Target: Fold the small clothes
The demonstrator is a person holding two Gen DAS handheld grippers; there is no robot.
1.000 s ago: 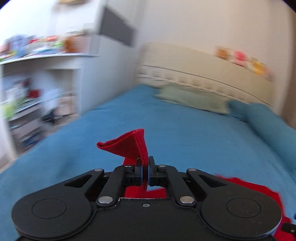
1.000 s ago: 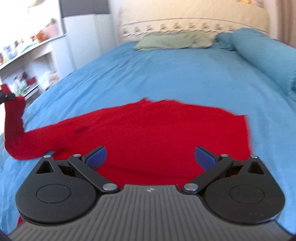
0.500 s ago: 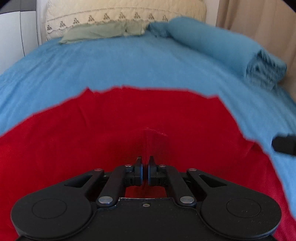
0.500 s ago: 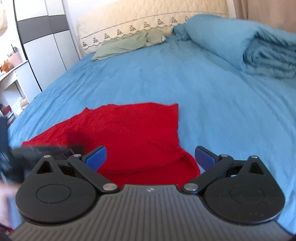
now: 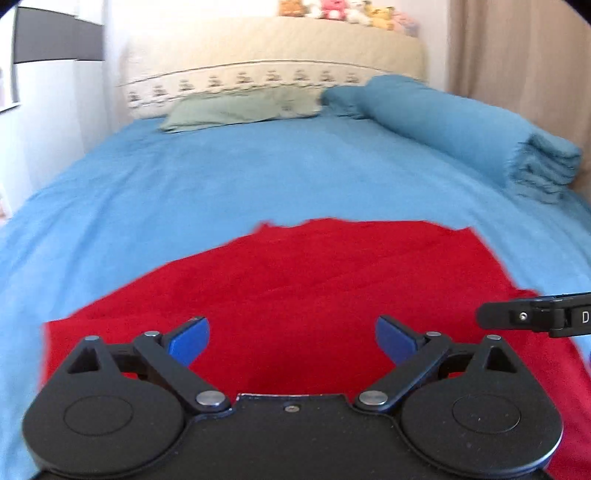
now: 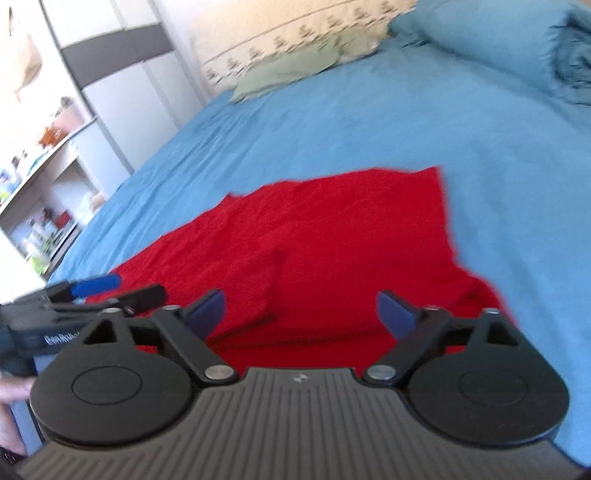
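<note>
Red garment (image 5: 325, 280) spread mostly flat on blue bedsheet (image 5: 207, 184), folded layer and creases toward its left side in the right wrist view (image 6: 314, 240). Left gripper (image 5: 291, 338) low over near part of the cloth, blue pads (image 5: 190, 338) spread wide apart, nothing between them; right gripper (image 6: 299, 314) likewise splayed and holding nothing, just above the cloth's near edge, beside the left one. Farther up the bed: green pillow (image 5: 236, 109), rolled blue duvet (image 5: 461, 129), cream headboard (image 5: 273, 55) topped with plush toys (image 5: 347, 9).
</note>
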